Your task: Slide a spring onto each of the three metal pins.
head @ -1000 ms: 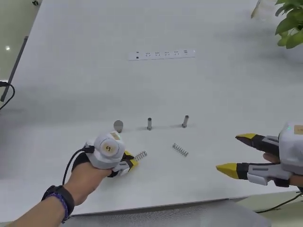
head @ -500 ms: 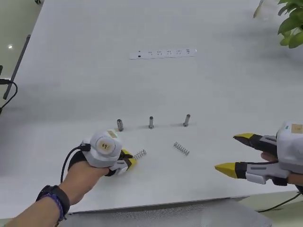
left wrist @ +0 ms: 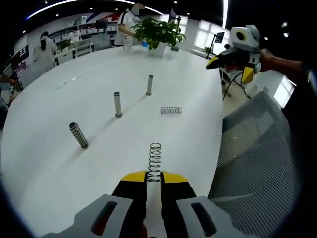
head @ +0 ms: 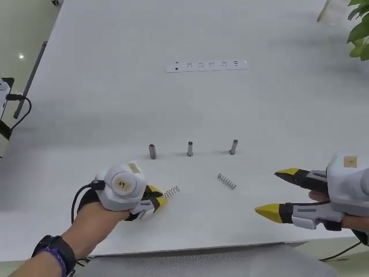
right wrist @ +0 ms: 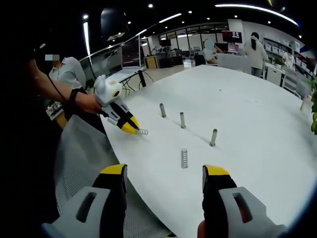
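Drawn back slightly from the pin row since a second ago, left gripper pinches one spring by its end; right gripper wide, empty; second spring loose on table; near pin sprung, middle pin and far pin bare.

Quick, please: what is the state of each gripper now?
Left gripper: closed on one end of a spring.
Right gripper: open, holding nothing.
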The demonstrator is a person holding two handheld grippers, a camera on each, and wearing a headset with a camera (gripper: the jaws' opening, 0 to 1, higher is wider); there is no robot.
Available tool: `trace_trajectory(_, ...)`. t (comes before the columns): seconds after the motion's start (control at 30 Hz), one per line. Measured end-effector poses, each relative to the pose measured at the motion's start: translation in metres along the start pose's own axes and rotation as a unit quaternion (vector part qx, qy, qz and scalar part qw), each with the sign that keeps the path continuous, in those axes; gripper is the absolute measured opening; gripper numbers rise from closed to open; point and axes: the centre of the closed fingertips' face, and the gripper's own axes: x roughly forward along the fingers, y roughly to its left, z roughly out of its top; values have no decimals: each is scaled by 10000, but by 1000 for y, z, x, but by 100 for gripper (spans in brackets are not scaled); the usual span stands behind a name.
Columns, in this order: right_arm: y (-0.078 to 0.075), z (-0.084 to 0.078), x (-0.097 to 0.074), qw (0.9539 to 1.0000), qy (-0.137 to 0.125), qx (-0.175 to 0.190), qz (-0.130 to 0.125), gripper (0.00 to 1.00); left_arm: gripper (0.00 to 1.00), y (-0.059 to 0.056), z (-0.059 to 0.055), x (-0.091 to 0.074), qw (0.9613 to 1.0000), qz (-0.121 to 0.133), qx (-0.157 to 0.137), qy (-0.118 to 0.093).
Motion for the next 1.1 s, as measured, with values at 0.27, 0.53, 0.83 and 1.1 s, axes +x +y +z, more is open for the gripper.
trace_trajectory(0.27, 12, 5, 11, 9997, 12, -84, 228, 58, 3, -13, 10, -16, 9997, -55, 224, -114)
trace_trajectory(0.53, 24, 9, 23, 9988, 8, -156, 467, 56, 3, -21, 25, -29, 9987, -94, 430, -252)
trace_trajectory(0.83, 35, 21, 36, 9966, -31, -318, 760, 51, 3, -29, 49, -37, 9966, -177, 676, -433)
trace_trajectory(1.1, 45, 35, 46, 9931, -111, -506, 1052, 44, 3, -38, 73, -42, 9934, -287, 933, -607)
